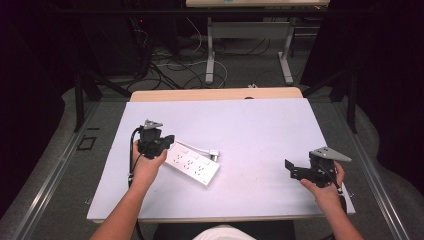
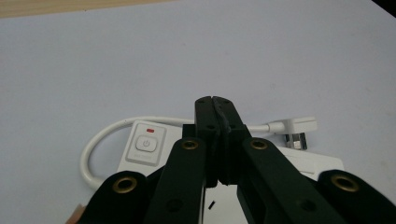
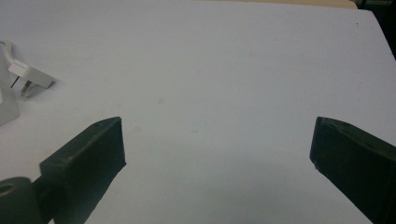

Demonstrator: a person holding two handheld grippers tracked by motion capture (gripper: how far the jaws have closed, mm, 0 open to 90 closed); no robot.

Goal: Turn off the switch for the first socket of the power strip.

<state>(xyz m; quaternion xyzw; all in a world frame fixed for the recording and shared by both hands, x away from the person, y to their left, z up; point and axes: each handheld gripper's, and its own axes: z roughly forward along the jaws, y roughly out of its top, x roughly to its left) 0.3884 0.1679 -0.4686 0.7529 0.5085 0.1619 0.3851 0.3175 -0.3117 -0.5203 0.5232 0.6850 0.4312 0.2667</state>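
Left gripper: we see the left gripper (image 1: 156, 141) held in the person's left hand (image 1: 146, 169) at the left of the table (image 1: 250, 130), over the near-left end of the power strip. In the left gripper view its two black fingers (image 2: 208, 122) are clenched flat against each other with nothing between them.

Power strip: we see a white power strip (image 1: 192, 165) lying flat on the pale table cover, slanting from the left gripper toward the near right. The high view shows rows of sockets along its top. In the left gripper view (image 2: 145, 145) one end carries a grey power button with a small red mark above it.

Cord and plug: a white cord (image 2: 100, 140) loops out from the button end and runs behind the strip to a white plug (image 1: 214, 154), which lies on the table just beside the strip's far edge. The plug (image 3: 29, 74) shows again at the left edge of the right gripper view.

Hidden or cut off: in the left gripper view the fingers and their linkage cover most of the strip's body. We cannot tell whether the fingertips touch the strip or hang just above it. In the right gripper view the strip is cut off at the left border.

Right gripper: we see the right gripper (image 1: 295, 170) in the right hand (image 1: 325, 187) near the table's right edge, well apart from the strip. Its fingers (image 3: 93, 154) are spread wide and released, with bare table between them.
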